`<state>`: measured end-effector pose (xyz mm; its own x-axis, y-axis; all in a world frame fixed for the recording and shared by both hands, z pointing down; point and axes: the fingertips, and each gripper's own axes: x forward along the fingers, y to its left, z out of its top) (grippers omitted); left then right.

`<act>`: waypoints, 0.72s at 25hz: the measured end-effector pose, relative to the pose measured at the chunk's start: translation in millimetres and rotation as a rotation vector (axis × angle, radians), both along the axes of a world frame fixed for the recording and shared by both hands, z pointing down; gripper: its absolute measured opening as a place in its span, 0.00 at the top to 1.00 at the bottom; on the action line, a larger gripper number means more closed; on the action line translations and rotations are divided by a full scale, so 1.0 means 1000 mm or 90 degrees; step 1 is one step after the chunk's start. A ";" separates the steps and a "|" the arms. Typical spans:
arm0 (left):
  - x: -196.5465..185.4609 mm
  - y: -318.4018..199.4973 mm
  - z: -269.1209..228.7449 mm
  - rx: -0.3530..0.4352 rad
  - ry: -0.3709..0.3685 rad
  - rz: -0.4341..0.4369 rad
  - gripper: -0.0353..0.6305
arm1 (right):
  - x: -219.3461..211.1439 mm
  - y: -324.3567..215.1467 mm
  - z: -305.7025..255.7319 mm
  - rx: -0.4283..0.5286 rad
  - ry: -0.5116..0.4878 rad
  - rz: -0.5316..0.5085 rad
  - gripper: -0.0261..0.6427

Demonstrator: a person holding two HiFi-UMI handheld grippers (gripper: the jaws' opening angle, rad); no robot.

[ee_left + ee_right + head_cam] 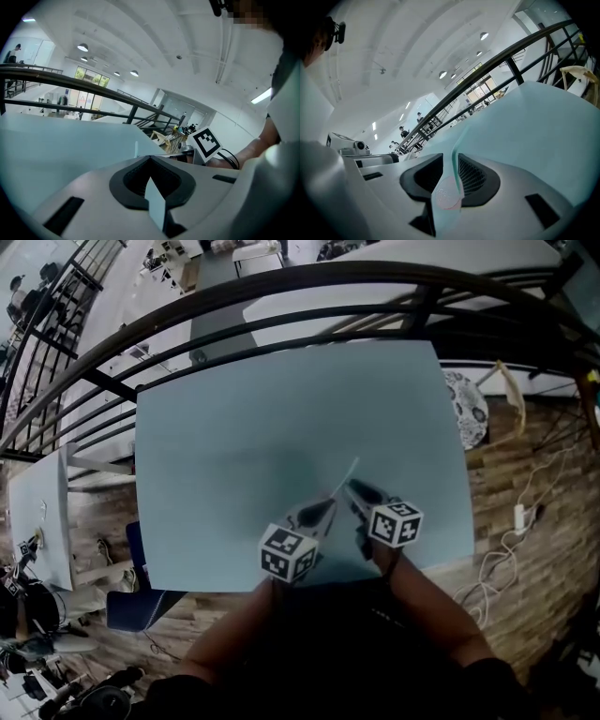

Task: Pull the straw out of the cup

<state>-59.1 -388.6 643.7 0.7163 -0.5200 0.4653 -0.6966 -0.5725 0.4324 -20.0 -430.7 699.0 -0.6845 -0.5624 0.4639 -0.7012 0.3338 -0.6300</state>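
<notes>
A thin pale straw (347, 473) slants up over the light blue table (234, 427) near its front edge. My left gripper (328, 504) and right gripper (352, 487) meet at the straw's lower part, tips almost touching. In the left gripper view a pale flat strip of straw (155, 208) is pinched between the shut jaws, and its thin end pokes out beyond them. In the right gripper view the translucent straw (449, 192), with a pinkish round end, runs between the shut jaws and out past the tips. No cup shows in any view.
A dark curved railing (281, 296) runs along the table's far side. A patterned round stool (466, 409) and a cable with a plug block (518, 517) lie on the wooden floor to the right. A white desk (42, 512) stands at the left.
</notes>
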 end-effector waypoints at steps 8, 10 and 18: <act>-0.001 0.002 0.003 -0.016 -0.010 -0.004 0.93 | -0.006 -0.007 0.009 -0.011 -0.008 -0.005 0.82; 0.000 0.002 0.004 -0.016 -0.012 -0.005 0.93 | -0.006 -0.008 0.013 -0.016 -0.005 -0.009 0.82; -0.006 0.003 0.003 -0.013 -0.013 -0.019 0.93 | -0.008 -0.010 0.017 -0.017 0.003 -0.014 0.89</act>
